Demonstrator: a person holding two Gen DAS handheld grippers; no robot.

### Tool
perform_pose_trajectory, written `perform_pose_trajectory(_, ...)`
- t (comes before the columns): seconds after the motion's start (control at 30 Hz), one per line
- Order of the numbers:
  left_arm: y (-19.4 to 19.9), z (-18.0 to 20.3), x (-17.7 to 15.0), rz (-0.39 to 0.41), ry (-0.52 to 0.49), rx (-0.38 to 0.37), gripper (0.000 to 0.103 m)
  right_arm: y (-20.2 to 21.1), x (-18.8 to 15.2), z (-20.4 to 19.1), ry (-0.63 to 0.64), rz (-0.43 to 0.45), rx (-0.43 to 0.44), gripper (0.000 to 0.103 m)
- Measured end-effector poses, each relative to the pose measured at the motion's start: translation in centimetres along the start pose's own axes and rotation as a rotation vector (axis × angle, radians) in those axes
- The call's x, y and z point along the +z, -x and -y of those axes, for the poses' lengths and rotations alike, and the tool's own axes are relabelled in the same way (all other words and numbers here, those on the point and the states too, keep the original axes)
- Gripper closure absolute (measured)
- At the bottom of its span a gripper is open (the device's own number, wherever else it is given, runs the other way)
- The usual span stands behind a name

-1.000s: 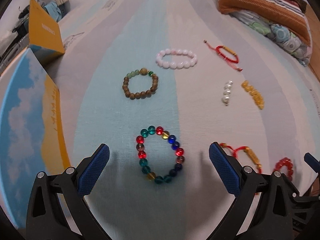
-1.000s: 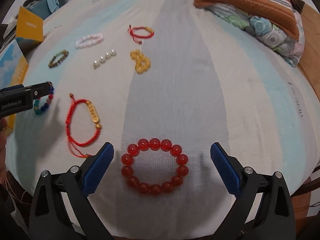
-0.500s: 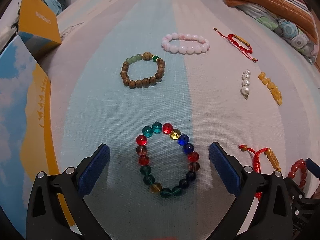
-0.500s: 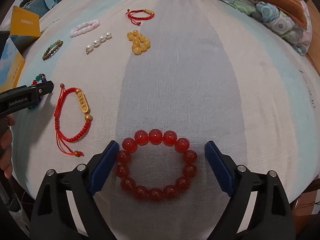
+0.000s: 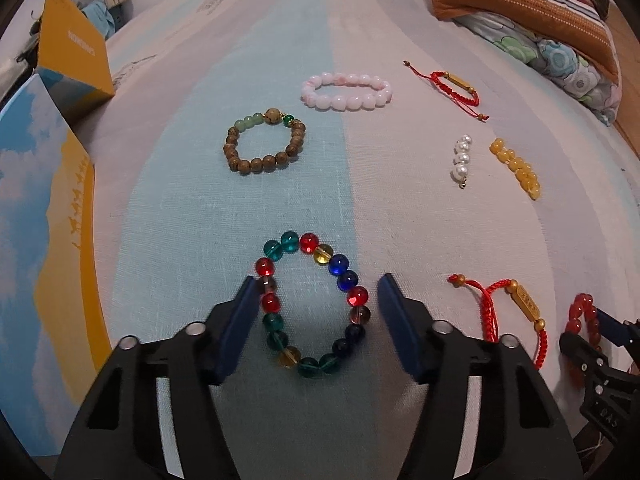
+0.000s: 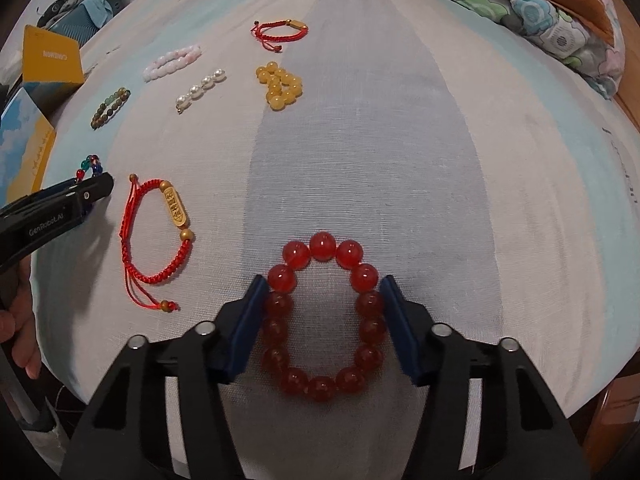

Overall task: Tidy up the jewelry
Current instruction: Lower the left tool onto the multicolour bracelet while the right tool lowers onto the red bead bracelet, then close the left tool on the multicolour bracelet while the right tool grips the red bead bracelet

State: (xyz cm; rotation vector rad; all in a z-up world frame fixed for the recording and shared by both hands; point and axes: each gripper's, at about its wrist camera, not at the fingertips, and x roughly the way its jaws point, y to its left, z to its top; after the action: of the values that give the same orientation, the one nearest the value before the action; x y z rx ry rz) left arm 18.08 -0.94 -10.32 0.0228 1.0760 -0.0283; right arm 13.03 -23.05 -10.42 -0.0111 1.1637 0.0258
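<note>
The bed (image 6: 460, 160), under a coarse woven sheet striped pale blue, grey and cream, carries every piece; its near edge curves away just behind both tongs, while a wide bare stretch lies ahead and to the right of the right tongs. A folded striped quilt (image 5: 520, 4) sits far ahead on the right, and a blue-and-yellow box (image 5: 44, 216) stands close on the left of the left tongs.

The right tongs (image 6: 320, 308) have just been closing: both blue pads now touch the sides of the red bead bracelet (image 6: 322, 386), a ring of big glossy round beads lying flat between them. The left tongs (image 5: 316, 308) have also been closing around the multicoloured glass bead bracelet (image 5: 316, 366); the left pad touches its beads, the right pad stands just clear.

Between the two tongs lies a red cord bracelet (image 6: 160, 236) with a gold bar. Ahead of the left tongs are a brown wooden bead bracelet (image 5: 262, 146), a pink stone one (image 5: 346, 90), amber beads (image 6: 280, 86) and a short pearl strand (image 5: 462, 158)
</note>
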Motion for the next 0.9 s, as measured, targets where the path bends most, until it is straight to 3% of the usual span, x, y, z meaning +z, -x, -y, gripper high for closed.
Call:
perform_pose_trajectory(0.13,0.1,-0.3,-0.1,-0.003,0.01,-0.021,0.057,0.1,-0.1,0.1,-0.012,0.003,0.004,0.064)
perform_pose_trajectory(0.23,0.3,-0.5,-0.1,-0.001,0.013,-0.029,0.073,0.3,-0.1,0.4,-0.03,0.007,0.011,0.075)
perform_pose_trajectory(0.33,0.5,-0.5,-0.2,0.002,0.004,-0.037,0.084,0.5,0.0,0.8,-0.051,0.019,0.03,0.077)
perform_pose_trajectory(0.63,1.0,-0.8,-0.2,0.014,0.011,-0.056,0.085,1.3,-0.1,1.1,-0.064,0.073,0.053,0.077)
perform_pose_trajectory(0.7,1.0,-0.8,-0.2,0.016,0.013,-0.058,0.085,1.7,-0.1,1.2,-0.066,0.09,0.053,0.09)
perform_pose_trajectory(0.9,1.2,-0.6,-0.2,0.019,0.009,-0.059,0.085,1.8,0.0,1.6,-0.077,0.097,0.048,0.09)
